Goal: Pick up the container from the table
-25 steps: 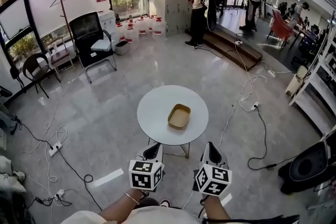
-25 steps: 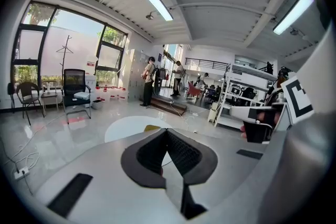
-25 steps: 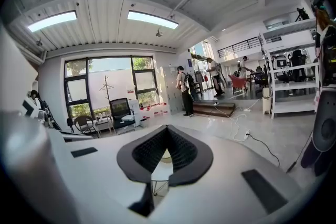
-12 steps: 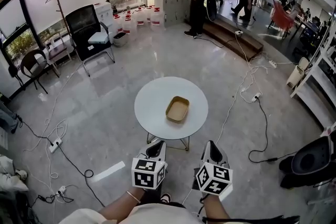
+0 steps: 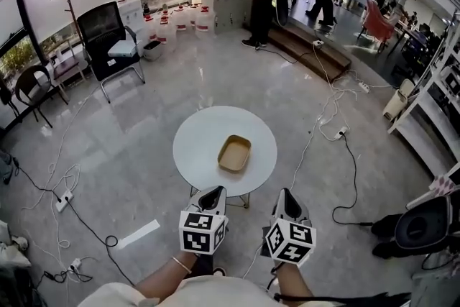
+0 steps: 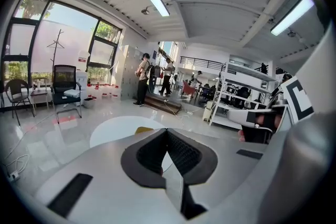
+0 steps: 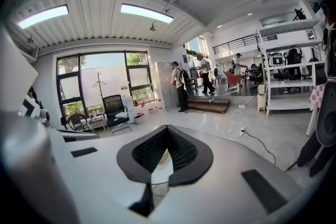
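While the glossy grey floor fills most of the head view, the round white table sits just above the frame's centre, bare apart from one thing. Below it, at the lower middle of the frame, the left gripper and the right gripper point up the picture toward the table's near edge, side by side and apart from each other. Each gripper's own view shows its dark pads pressed together with nothing between them. Smallest is the tan, shallow container, lying on the tabletop right of its centre, on the side nearer the grippers, touched by neither. Judged from this, nothing of the pickup is done: the approach, opening the jaws, gripping and lifting all remain.
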Available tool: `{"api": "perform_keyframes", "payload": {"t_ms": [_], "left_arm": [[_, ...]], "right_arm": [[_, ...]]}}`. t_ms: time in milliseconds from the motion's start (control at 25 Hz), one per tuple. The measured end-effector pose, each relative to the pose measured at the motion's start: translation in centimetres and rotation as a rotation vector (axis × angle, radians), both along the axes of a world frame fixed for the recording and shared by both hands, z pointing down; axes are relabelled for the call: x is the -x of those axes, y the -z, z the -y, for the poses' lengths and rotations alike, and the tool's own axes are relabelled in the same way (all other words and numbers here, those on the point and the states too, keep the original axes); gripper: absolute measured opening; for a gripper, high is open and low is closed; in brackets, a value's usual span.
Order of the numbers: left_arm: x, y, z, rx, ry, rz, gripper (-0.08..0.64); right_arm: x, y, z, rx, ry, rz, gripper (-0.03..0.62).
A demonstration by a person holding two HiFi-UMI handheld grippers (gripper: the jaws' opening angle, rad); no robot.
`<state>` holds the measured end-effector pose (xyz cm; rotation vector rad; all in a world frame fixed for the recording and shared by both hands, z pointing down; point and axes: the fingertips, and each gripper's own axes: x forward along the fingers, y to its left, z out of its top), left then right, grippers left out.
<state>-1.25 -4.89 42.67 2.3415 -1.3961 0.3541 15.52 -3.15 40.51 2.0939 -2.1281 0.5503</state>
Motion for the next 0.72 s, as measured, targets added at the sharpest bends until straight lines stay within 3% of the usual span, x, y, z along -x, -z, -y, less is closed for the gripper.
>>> {"api": "perform_keyframes", "payload": {"t_ms": [720], "left_arm": [[1.3,0.2,11.4,-0.004,-0.004,-0.004,0.015]], "right_arm": [[0.5,-0.4,10.4,0.022,-0.032,-0.013,0.025]]}}
